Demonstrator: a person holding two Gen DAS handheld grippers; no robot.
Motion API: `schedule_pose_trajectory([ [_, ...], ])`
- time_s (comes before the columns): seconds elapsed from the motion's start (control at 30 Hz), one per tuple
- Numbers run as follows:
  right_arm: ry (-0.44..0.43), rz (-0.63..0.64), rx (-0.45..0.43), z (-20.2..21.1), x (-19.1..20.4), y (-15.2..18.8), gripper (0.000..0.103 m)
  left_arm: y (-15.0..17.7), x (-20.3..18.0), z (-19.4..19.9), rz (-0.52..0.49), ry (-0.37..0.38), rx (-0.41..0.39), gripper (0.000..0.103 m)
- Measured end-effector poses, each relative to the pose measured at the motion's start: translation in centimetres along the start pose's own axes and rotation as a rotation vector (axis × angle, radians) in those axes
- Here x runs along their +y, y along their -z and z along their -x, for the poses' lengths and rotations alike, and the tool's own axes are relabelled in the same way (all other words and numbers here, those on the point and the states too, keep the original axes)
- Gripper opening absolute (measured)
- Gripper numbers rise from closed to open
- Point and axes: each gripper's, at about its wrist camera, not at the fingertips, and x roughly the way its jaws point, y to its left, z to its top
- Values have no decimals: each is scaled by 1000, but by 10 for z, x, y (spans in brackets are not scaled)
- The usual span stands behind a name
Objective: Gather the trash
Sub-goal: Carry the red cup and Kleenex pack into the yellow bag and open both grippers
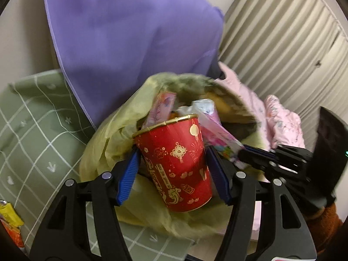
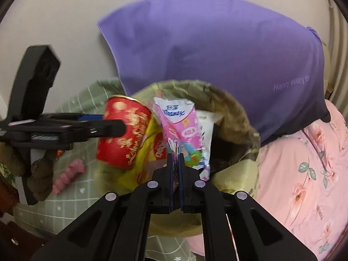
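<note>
Your left tool (image 1: 171,158) is clamped on a red paper cup (image 1: 177,163) with gold print, its blue pads (image 1: 128,176) pressed against either side of the cup wall, and the cup sits tilted between them with its gold rim pointing away from you, toward the mouth of a yellow-green trash bag (image 1: 113,134). The bag lies open just ahead of the tool and below it on the bed, and wrappers already fill its mouth, though they are too blurred there to name. Your right tool (image 2: 175,165) has its fingers pressed together on the lower end of a pink and white wrapper (image 2: 182,130), which stands up from the tips and leans out over the bag's opening (image 2: 230,117). From the right wrist view the red cup (image 2: 124,132) hangs just left of that wrapper, almost touching it, with the left tool (image 2: 104,127) gripping it from the left side. Beyond the bag a purple pillow (image 2: 217,50) leans against the wall, a green checked sheet (image 1: 37,130) spreads to the left of the left tool, and a pink flowered quilt (image 2: 304,174) lies to the right of the right tool. A small pink item (image 2: 67,174) lies on the green sheet below the cup, too blurred to identify
</note>
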Motion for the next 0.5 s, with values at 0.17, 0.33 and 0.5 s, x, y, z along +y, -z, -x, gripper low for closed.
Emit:
schedule_pose_trajectory([
  [0.17, 34, 46, 7, -16, 4, -1, 6, -8, -1, -20, -48, -31, 3, 58],
  [0.33, 55, 59, -1, -28, 0, -5, 6, -16, -1, -26, -60, -34, -2, 58],
  [0.5, 57, 46, 2, -24, -5, -3, 6, -19, -8, -26, -73, -17, -2, 58],
])
